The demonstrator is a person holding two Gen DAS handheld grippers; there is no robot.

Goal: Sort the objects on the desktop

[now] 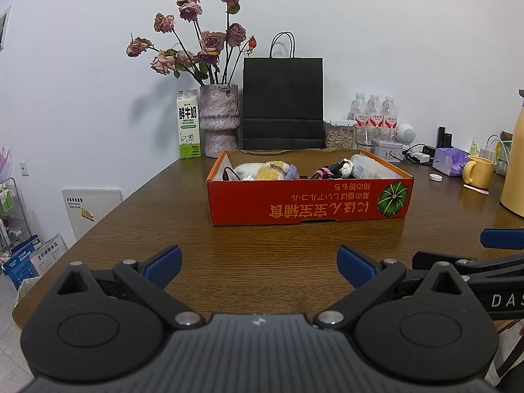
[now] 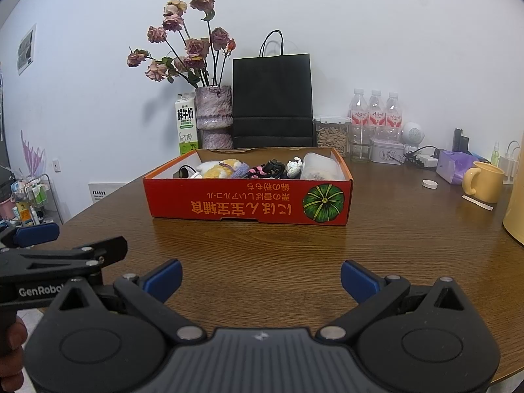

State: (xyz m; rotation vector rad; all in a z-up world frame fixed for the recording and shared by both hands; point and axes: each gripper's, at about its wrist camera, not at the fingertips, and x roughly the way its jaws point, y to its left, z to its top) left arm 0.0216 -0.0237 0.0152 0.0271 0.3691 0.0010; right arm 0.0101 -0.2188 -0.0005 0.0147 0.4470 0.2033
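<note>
Brown wood-grain table stretches out bare ahead of you, and both tools hover low over its near edge. Your left gripper has its blue pads spread wide with nothing between them; your right gripper is spread just as wide and just as empty, side by side with the left one.

Further in, mid-table, sits the shallow red cardboard box with the green pumpkin print. It already holds a white-and-yellow plush toy, a tangle of black and pink cords and a clear plastic tub.

Off to your right, well apart from the box, a small white round cap lies loose near a yellow ceramic mug. Looks like you're between picks here. The cap reads as the likeliest next target: swing the right tool over and come down low, because it's flat and thin.
</note>
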